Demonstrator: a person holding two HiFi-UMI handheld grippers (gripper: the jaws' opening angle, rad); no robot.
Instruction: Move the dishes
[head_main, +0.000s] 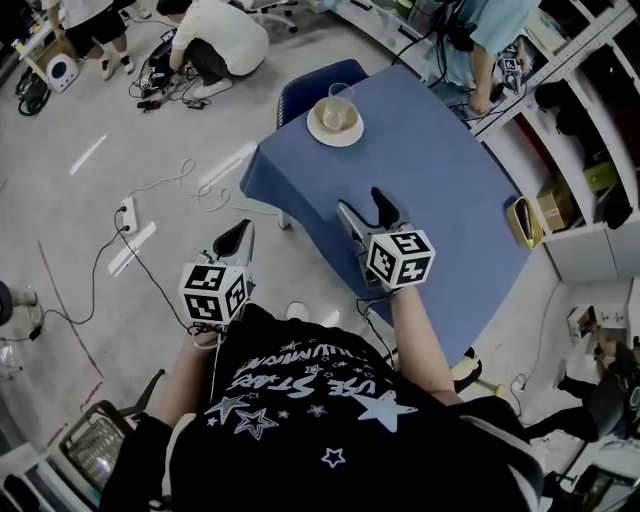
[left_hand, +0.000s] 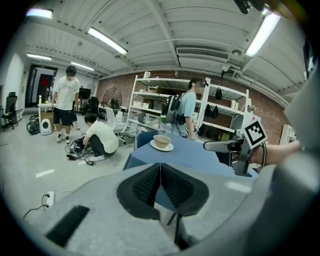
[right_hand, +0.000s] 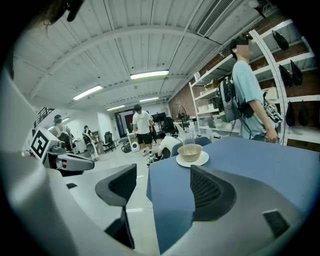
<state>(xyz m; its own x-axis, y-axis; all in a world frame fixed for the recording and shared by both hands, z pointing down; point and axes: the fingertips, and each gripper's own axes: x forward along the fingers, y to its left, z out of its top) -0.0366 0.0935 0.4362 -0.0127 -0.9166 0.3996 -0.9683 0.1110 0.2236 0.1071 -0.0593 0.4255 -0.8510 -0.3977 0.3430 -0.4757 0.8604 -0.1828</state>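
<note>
Our right gripper stands with its jaws at their widest and nothing between them. It hovers over the near part of the blue cloth-covered table and points slightly downward along it. Our left gripper has its ribbed pads pressed together on nothing, and it hangs off the table's left edge, above the grey floor.

The dishes lie straight ahead at the table's far corner, well apart from both grippers. They are a shallow beige bowl sitting in a round white plate, with a clear glass tumbler just behind them. From the right gripper the bowl shows above the gap between the jaws, a little toward the right jaw. From the left gripper it lies ahead across the table corner.

The stack is round, so no long axis constrains the approach. We judge the right gripper the nearer and better placed. It needs a long forward reach before its open jaws can take the plate's rim.
</note>
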